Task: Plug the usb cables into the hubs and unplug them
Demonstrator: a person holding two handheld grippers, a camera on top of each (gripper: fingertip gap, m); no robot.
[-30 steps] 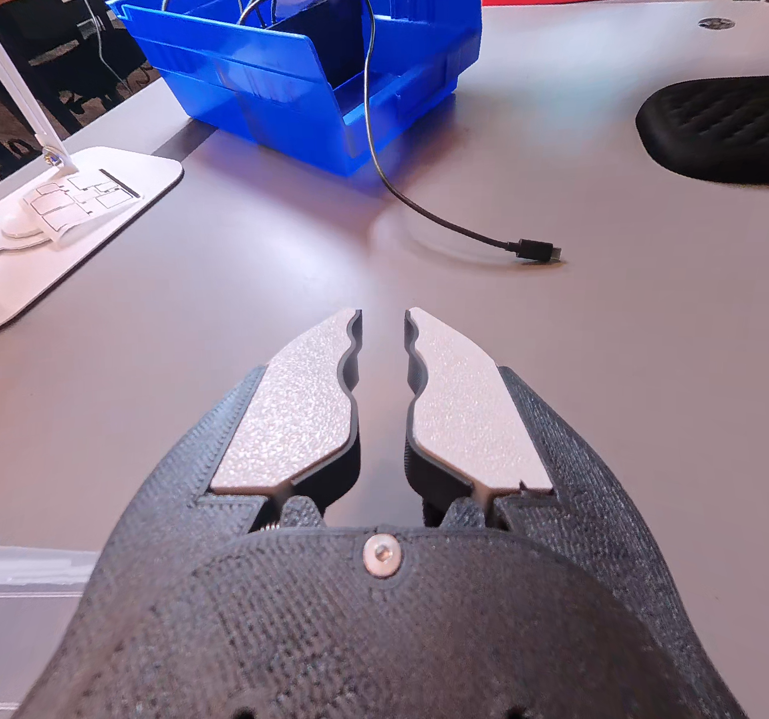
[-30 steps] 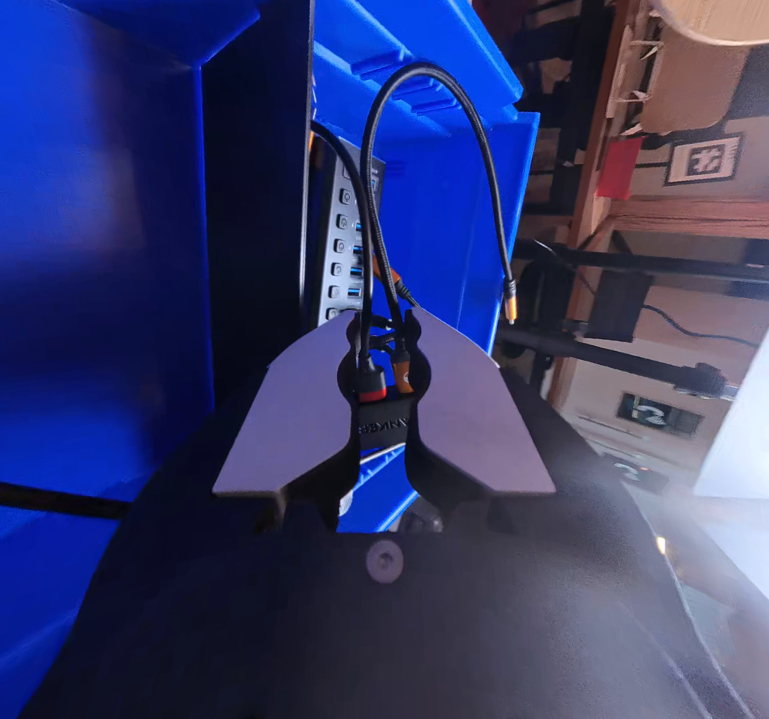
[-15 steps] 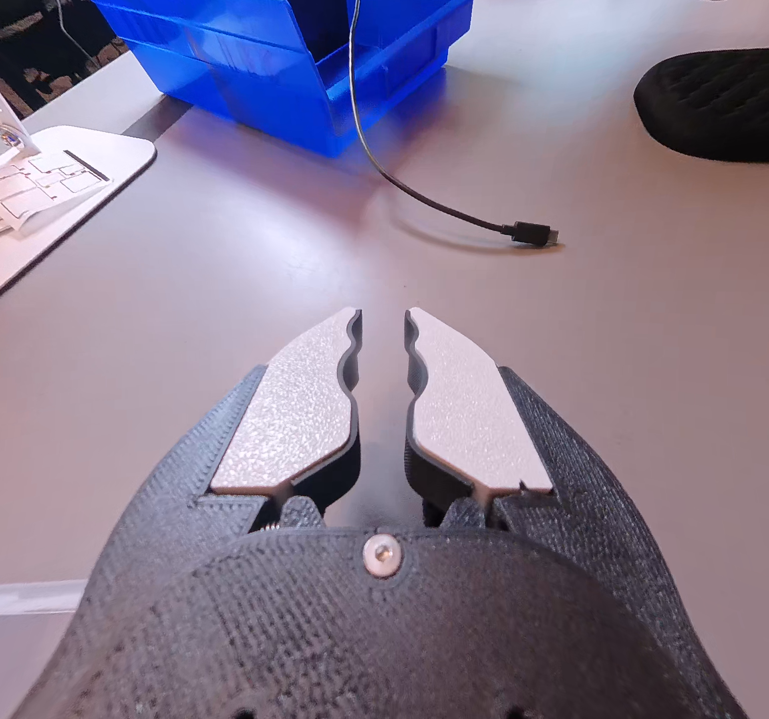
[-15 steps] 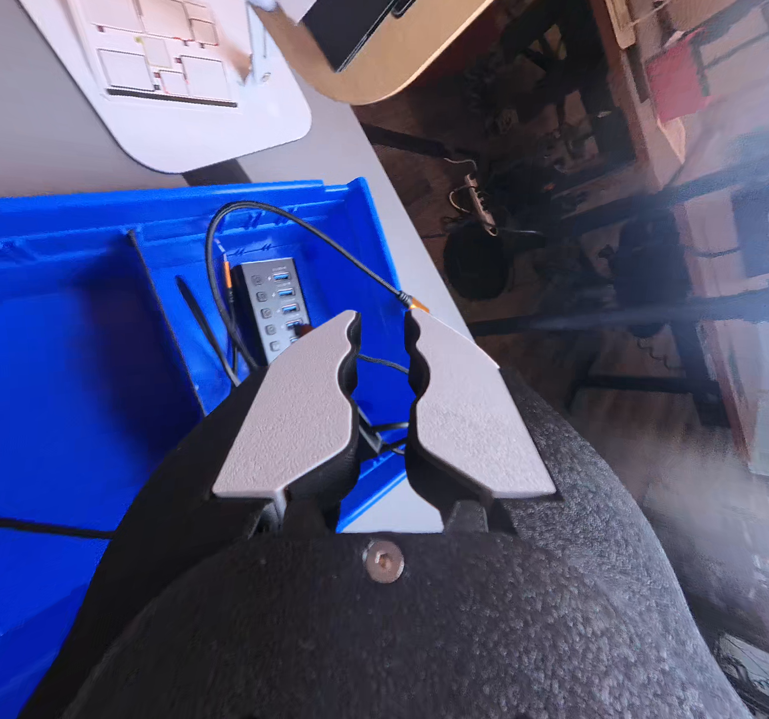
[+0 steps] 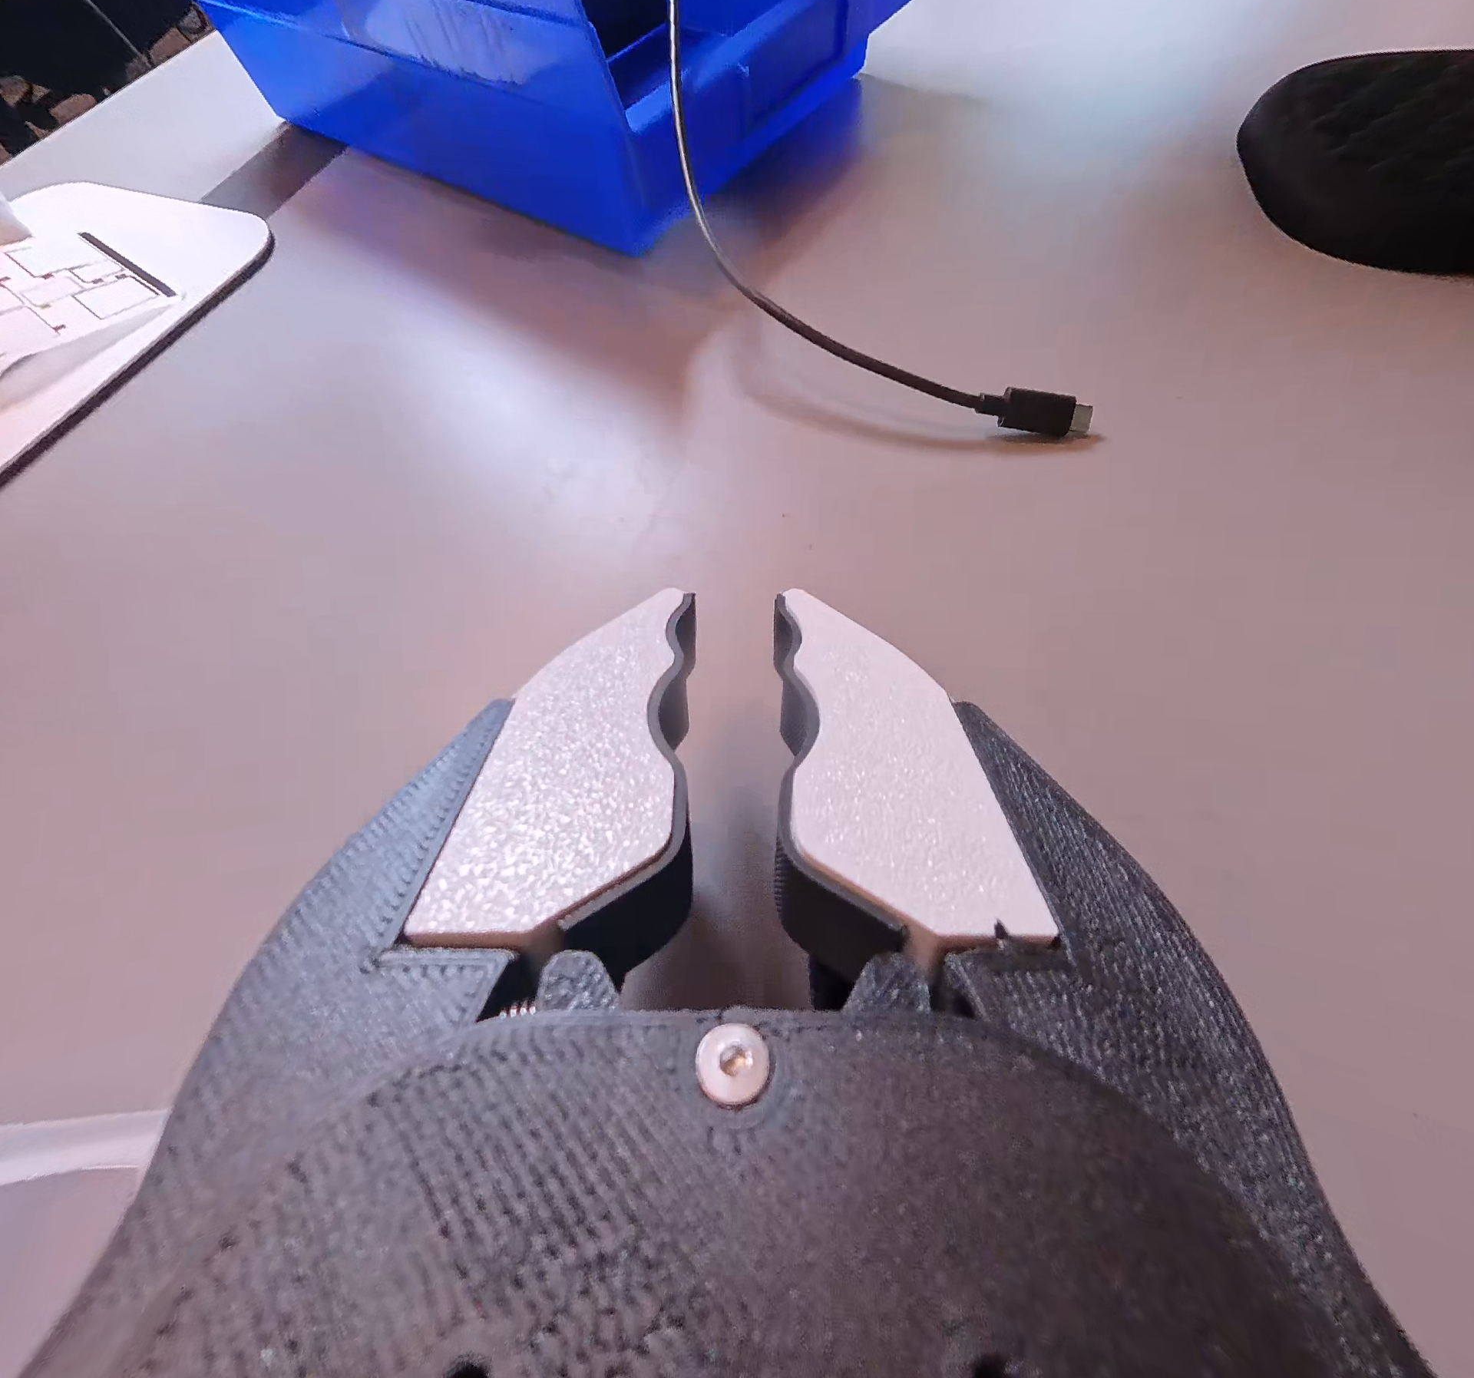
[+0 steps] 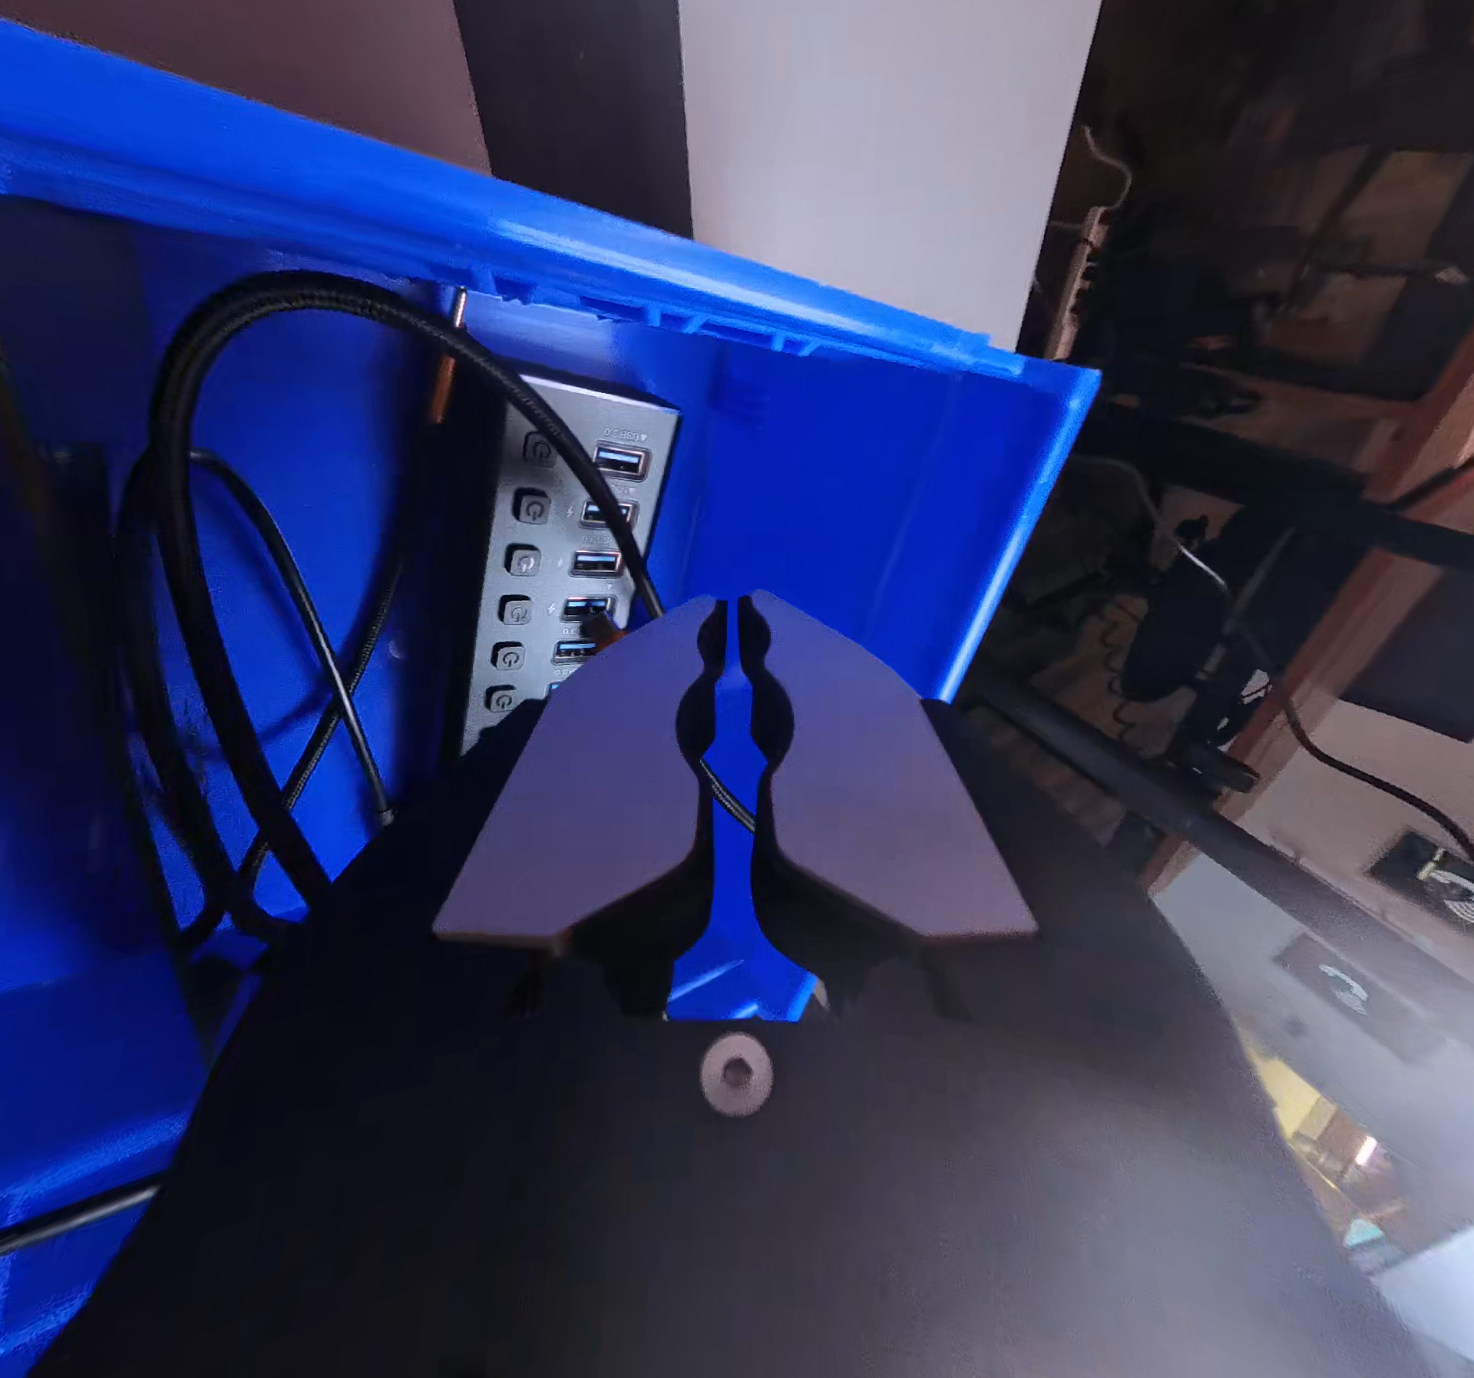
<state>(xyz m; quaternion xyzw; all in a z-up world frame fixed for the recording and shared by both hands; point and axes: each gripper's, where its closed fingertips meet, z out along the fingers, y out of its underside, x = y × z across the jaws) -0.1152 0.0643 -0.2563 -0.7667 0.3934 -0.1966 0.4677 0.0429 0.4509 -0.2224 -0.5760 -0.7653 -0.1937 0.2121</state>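
A blue bin (image 6: 837, 478) on the counter (image 5: 399, 542) holds a grey hub (image 6: 574, 542) and looped cables (image 6: 199, 622); the right claw (image 6: 732, 606) hangs nearly clenched and empty inside it, the left claw (image 5: 734, 606) slightly parted, empty.

Pretty plain setup: a smooth grey desk (image 5: 399, 542) catching soft glare from overhead light. Off its left edge there's a dim area of dark floor (image 5: 48, 63). In the right wrist view, wooden furniture (image 6: 1428, 414) and black stands (image 6: 1196, 622) sit in shadow beyond.
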